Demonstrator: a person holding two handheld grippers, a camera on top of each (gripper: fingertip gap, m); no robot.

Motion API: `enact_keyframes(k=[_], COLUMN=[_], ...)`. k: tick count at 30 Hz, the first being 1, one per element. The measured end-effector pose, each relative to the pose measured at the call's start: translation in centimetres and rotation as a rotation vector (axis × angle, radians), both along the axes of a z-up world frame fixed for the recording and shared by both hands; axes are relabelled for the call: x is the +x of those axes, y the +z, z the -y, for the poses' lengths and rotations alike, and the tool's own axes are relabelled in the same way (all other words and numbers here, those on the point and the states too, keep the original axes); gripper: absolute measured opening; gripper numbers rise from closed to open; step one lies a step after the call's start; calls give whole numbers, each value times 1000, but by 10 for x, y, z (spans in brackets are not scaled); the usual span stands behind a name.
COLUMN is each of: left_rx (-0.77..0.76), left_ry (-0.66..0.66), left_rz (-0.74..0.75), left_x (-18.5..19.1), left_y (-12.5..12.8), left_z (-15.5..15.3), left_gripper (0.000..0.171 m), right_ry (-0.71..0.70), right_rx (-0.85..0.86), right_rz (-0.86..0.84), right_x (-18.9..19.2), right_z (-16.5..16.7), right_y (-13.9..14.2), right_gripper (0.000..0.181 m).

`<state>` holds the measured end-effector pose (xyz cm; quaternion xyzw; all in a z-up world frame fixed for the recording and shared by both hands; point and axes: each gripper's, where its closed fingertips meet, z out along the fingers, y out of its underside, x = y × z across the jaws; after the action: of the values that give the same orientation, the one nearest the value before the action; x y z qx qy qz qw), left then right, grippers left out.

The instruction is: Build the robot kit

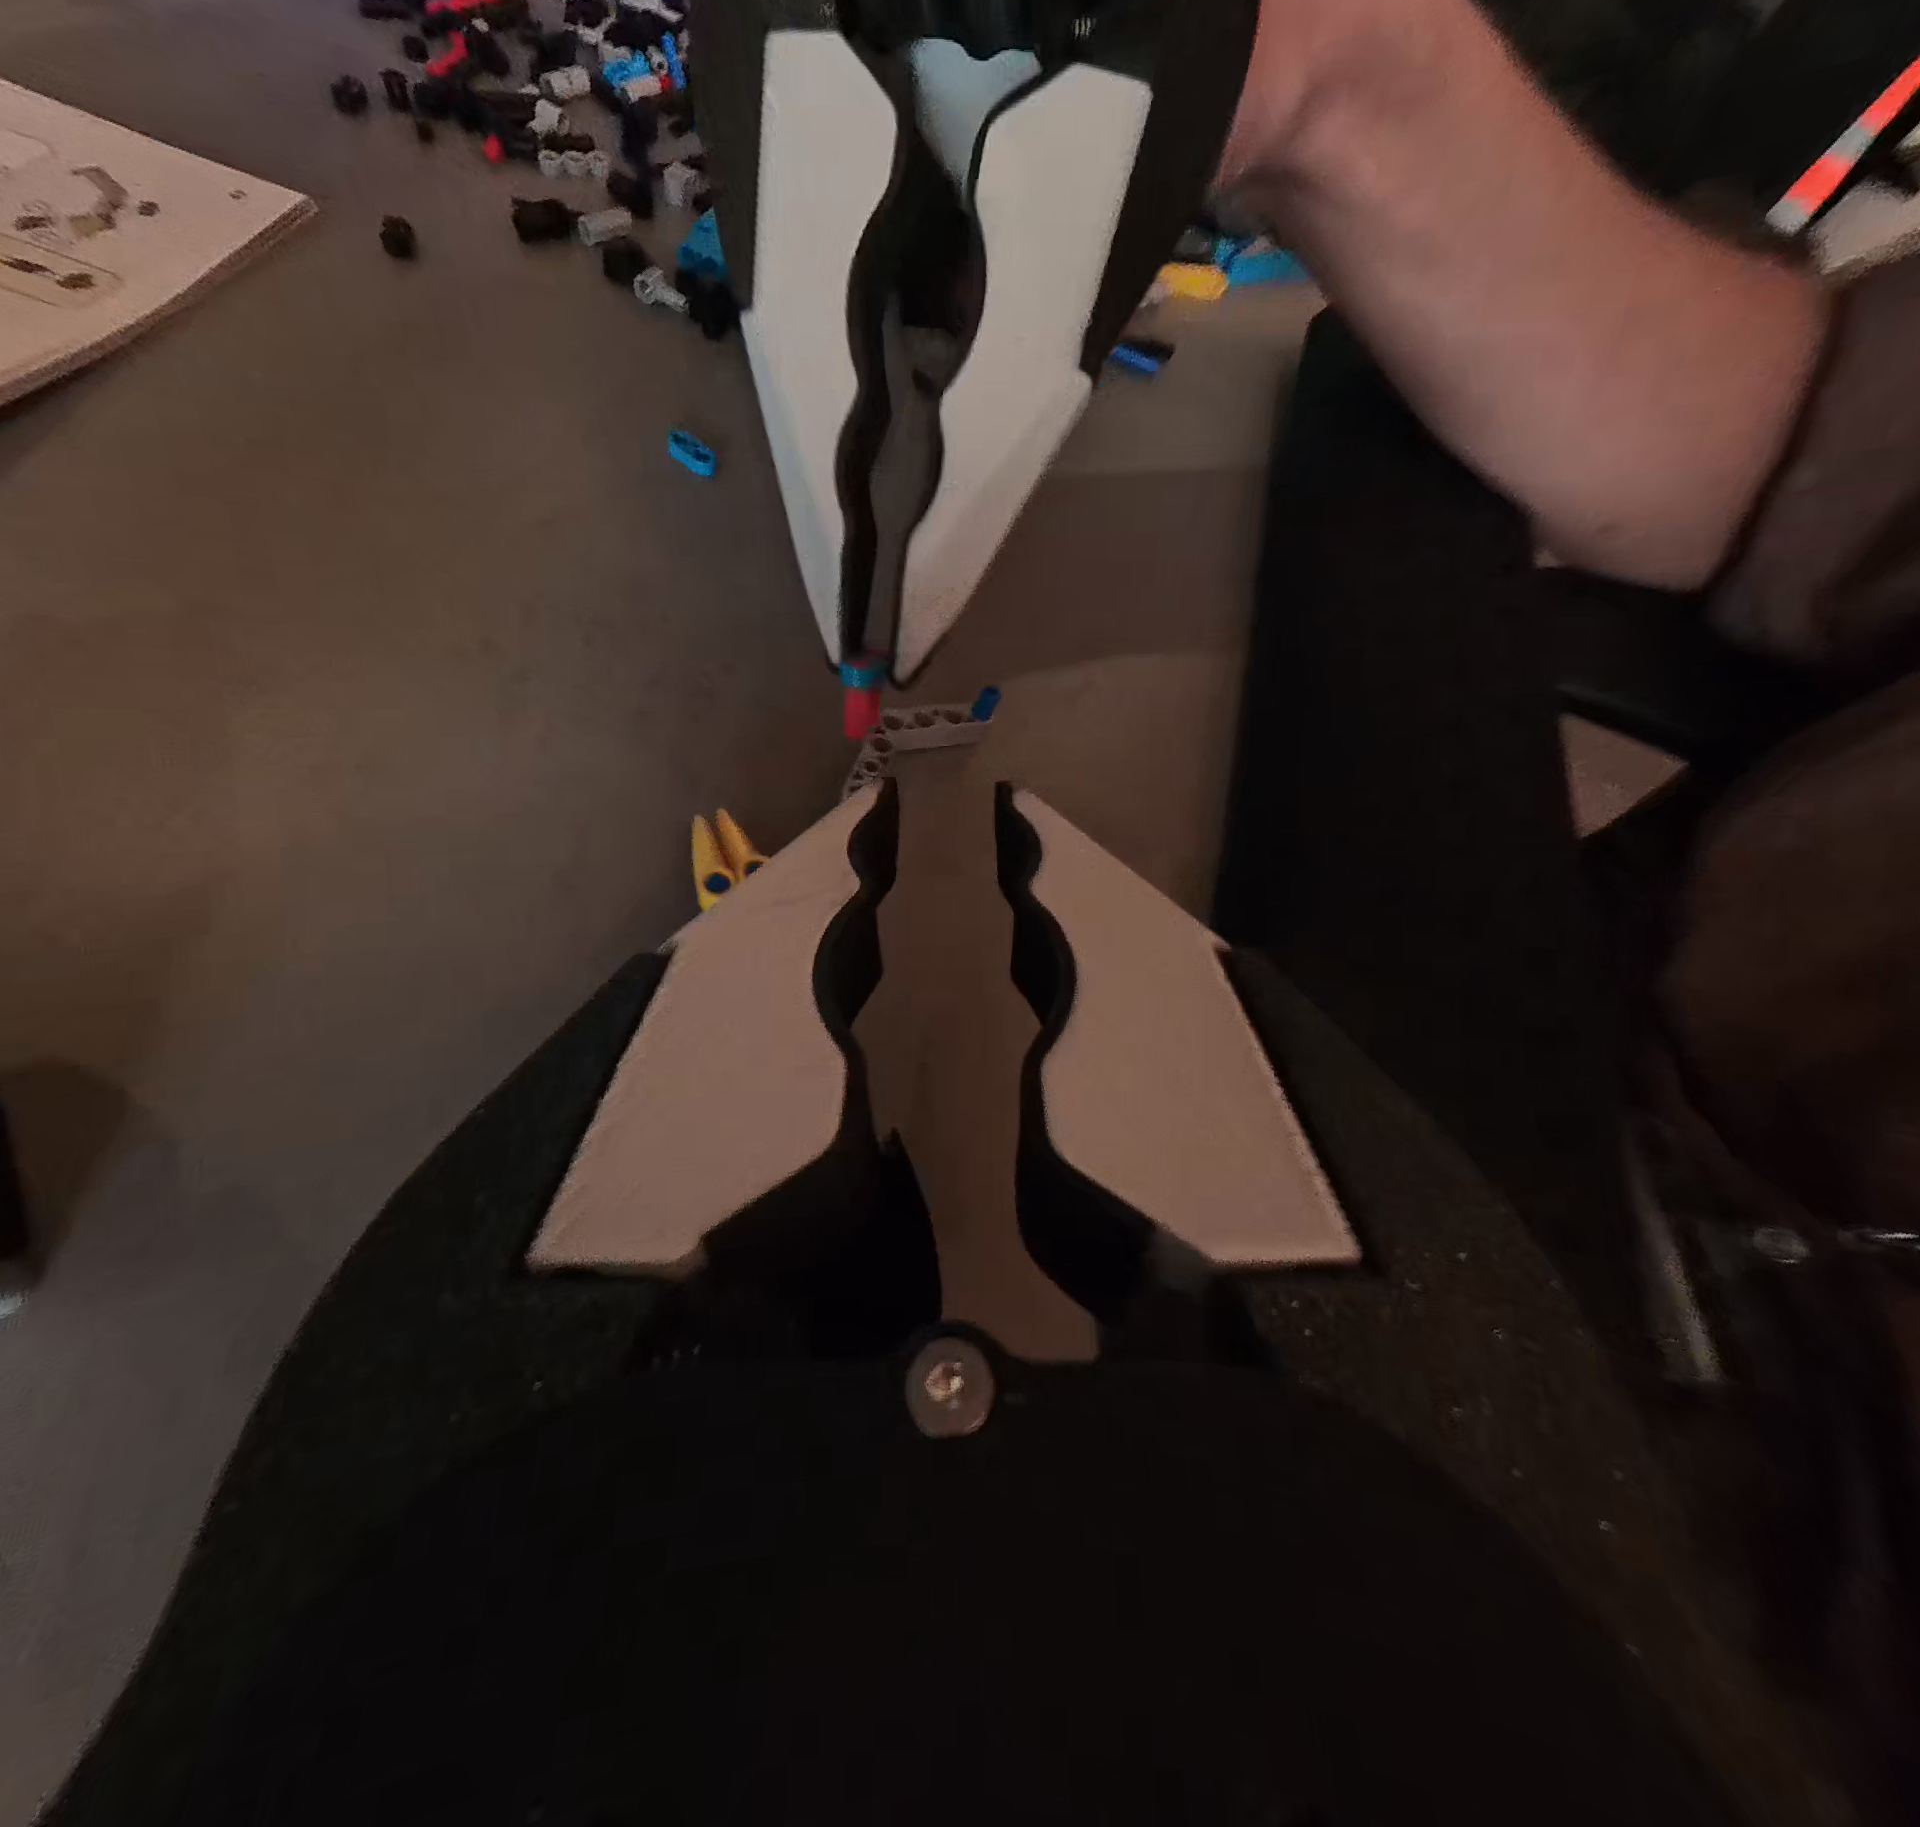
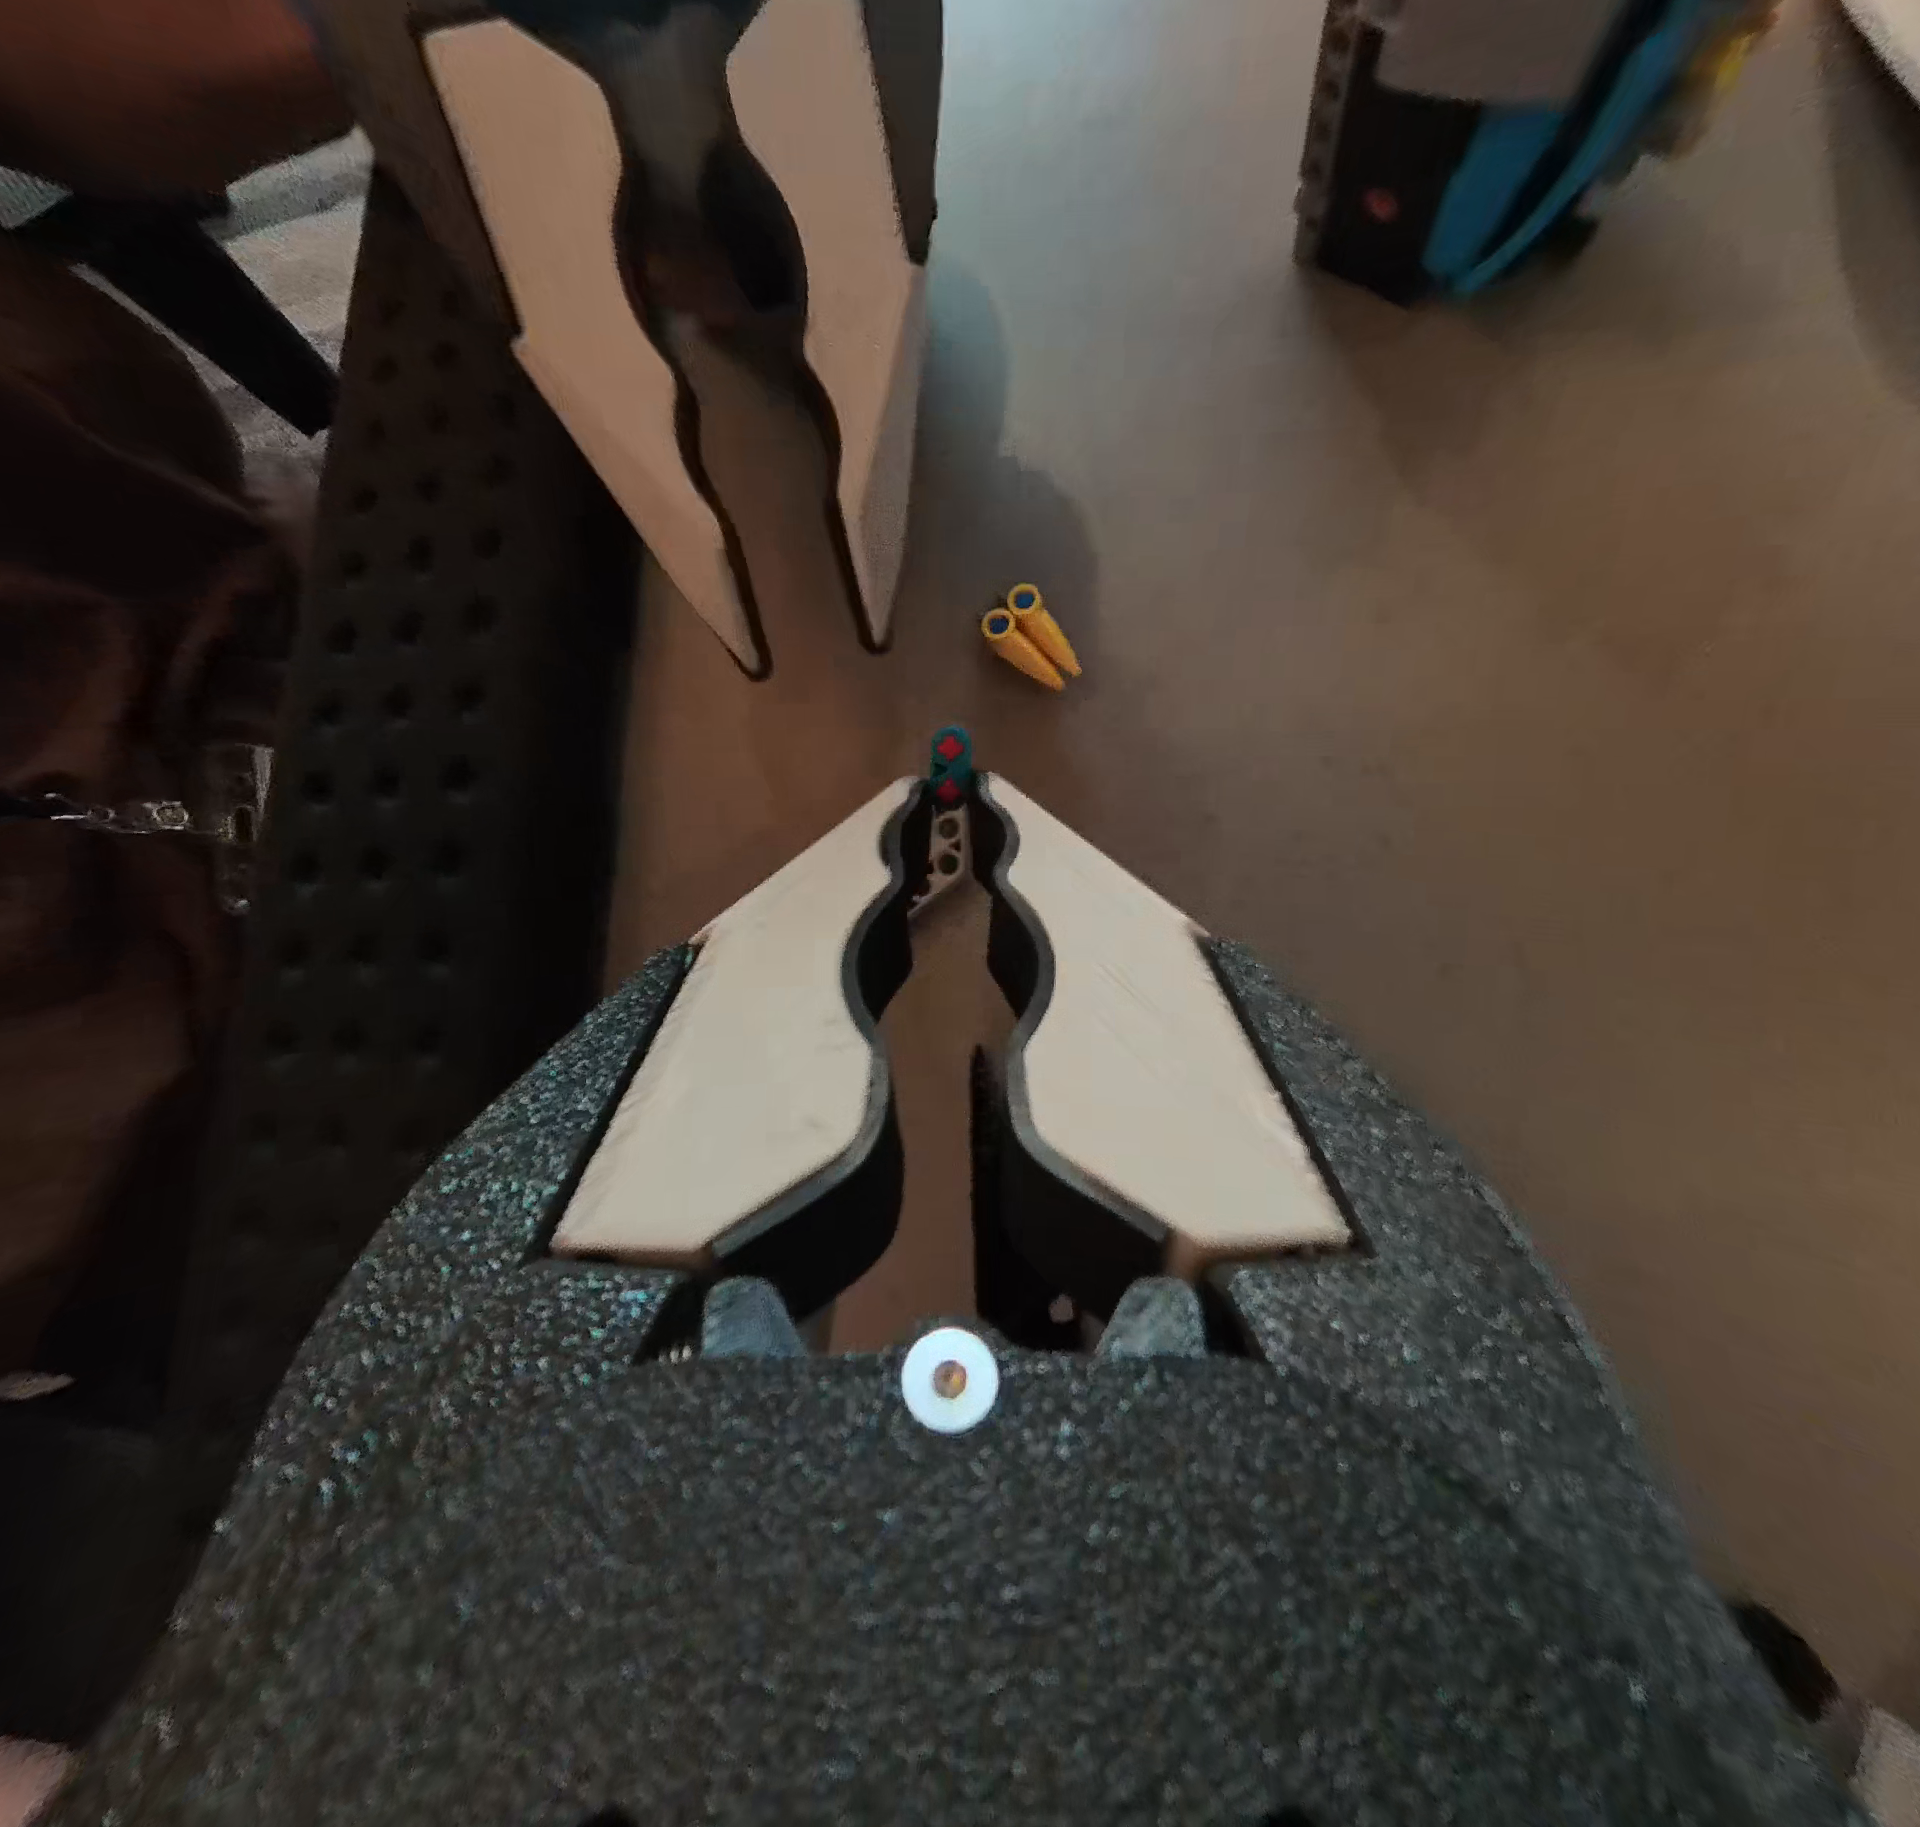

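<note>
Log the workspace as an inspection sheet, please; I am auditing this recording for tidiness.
Surface: plain grey-brown tabletop.
Worked parts: grey angled beam just past the left fingertips, contact unclear; small blue-and-red piece beside it.
Clutter: pile of small black, grey, red and blue parts; lone blue link; yellow twin-tube piece; open booklet; part-built black, grey and blue model.
Grippers: left gripper open, holding nothing; right gripper shut on the blue-and-red piece.
Cables: nothing seen.
Surroundings: a person's forearm; dark perforated panel at the table edge.
</note>
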<state>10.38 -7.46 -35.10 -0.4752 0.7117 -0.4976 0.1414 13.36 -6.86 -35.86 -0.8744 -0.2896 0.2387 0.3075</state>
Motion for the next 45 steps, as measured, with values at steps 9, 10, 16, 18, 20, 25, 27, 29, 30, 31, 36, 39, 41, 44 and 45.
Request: enact_keyframes(k=[9, 10, 16, 18, 20, 25, 27, 29, 30, 31, 36, 39, 41, 44, 45], left_rx=[167, 178, 201, 186, 161, 111, 73, 25, -1, -24, -49, -57, -59, -94, -122], left_ry=[-17, -20, -1, 17, 29, 76, 92, 101, 107, 116, 175, 181, 176, 160, 149], left_rz=[-83, -90, -145, -146, -144, -149, -148, -141, -138, -137, -140, -160, -174, -139, -90], left_x=[9, 11, 20, 19, 18, 22, 23, 24, 25, 25, 28, 29, 29, 31, 33], left_y=[-24, -25, -35, -33, -31, -27, -24, -20, -18, -16, -16, -19, -21, -13, -3], left_z=[-4, -3, -1, -1, 0, -4, -5, -2, -2, -1, -9, -10, -9, -5, -3], left_gripper=[22, 23, 24, 24, 24, 23, 23, 23, 22, 22, 21, 15, 9, 7, 7], right_ry=[-21, -20, -26, -45, -63, -55, -62, -81, -97, -116, -122, -116, -117, -125, -129], right_rx=[-106, -125, -125, -103, -91, -77, -56, -29, -11, 12, 54, 46, 48, 79, 103], right_rz=[19, 27, -10, -36, -52, -47, -54, -50, -37, -17, -12, -7, -4, -34, -55], right_x=[10, 11, 13, 16, 20, 19, 20, 24, 26, 30, 29, 28, 29, 29, 29], right_z=[10, 11, 12, 11, 10, 9, 7, 3, -1, -5, -9, -8, -9, -11, -12], right_y=[-22, -26, -25, -19, -16, -15, -12, -10, -10, -10, -4, -6, -6, 2, 8], right_gripper=[8, 8, 8, 8, 8, 8, 8, 8, 8, 8, 8, 8, 8, 8, 8])
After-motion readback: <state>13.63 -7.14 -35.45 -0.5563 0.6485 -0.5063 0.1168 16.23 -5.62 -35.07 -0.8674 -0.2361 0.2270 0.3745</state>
